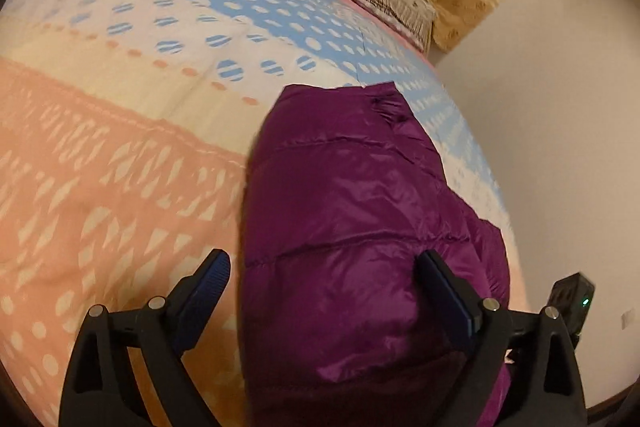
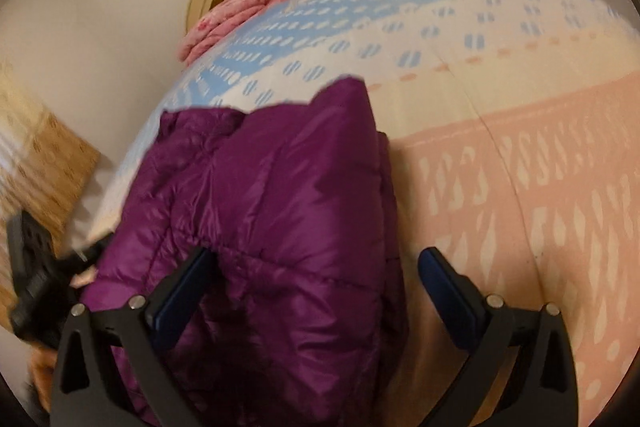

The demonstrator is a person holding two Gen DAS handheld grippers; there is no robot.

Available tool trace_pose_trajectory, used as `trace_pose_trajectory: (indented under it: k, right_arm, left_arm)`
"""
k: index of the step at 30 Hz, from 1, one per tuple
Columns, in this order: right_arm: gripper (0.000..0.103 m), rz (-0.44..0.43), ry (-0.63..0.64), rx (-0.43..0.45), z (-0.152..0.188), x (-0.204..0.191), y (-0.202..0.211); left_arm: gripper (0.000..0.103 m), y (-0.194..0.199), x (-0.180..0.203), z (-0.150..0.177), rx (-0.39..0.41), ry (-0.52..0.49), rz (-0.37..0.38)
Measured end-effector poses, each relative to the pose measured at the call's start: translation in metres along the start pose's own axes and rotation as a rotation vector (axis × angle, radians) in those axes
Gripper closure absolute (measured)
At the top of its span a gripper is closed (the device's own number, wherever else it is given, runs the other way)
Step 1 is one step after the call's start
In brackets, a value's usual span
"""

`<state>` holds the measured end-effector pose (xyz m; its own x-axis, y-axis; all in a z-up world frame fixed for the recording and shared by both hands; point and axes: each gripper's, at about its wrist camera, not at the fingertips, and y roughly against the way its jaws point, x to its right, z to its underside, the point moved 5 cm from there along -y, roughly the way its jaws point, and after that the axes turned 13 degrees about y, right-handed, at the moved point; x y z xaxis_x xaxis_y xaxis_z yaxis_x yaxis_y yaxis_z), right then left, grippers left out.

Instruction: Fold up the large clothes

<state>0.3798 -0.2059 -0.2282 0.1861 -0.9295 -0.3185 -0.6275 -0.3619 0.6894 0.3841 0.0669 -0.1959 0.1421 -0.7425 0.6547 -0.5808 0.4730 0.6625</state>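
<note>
Lengthwise, purple puffer jacket (image 1: 352, 227) along bed edge (image 1: 472, 131)

Left gripper (image 1: 324, 279) jaws wide open at frame bottom over folded purple puffer jacket (image 1: 352, 211), lower centre-right on patterned bedspread (image 1: 120, 155).
</note>
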Motion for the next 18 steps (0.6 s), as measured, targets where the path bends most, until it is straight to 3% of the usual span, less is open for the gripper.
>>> trace_pose_trajectory:
  k: [2,4,6,9,11,12,14,18]
  right_arm:
    - [0.0,-0.004,0.023,-0.003,0.001,0.002,-0.001]
    - [0.0,-0.021,0.028,-0.005,-0.001,-0.001,-0.003]
    - [0.0,-0.046,0.049,-0.011,-0.002,-0.006,-0.005]
    - [0.0,-0.049,0.099,-0.029,-0.001,-0.015,-0.012]
    - [0.0,-0.075,0.1,-0.032,-0.001,-0.014,-0.014]
    - [0.002,-0.092,0.103,-0.033,-0.001,-0.015,-0.015]
    - [0.015,-0.134,0.119,-0.034,-0.001,-0.017,-0.017]
    - [0.017,-0.145,0.137,-0.04,-0.003,-0.021,-0.023]
  left_arm:
    - [0.008,-0.001,0.004,0.007,-0.003,-0.004,0.022]
    - [0.006,-0.01,0.013,0.021,-0.06,-0.03,0.087]
    - [0.003,-0.014,0.016,0.026,-0.067,-0.059,0.089]
    - [0.001,-0.02,0.008,0.021,-0.124,-0.008,0.125]
    - [0.001,-0.019,0.011,0.022,-0.127,-0.05,0.12]
    - [0.001,-0.019,0.013,0.023,-0.121,-0.072,0.113]
    - [0.001,-0.019,0.013,0.024,-0.114,-0.077,0.116]
    - [0.001,-0.024,0.014,0.026,-0.092,-0.095,0.112]
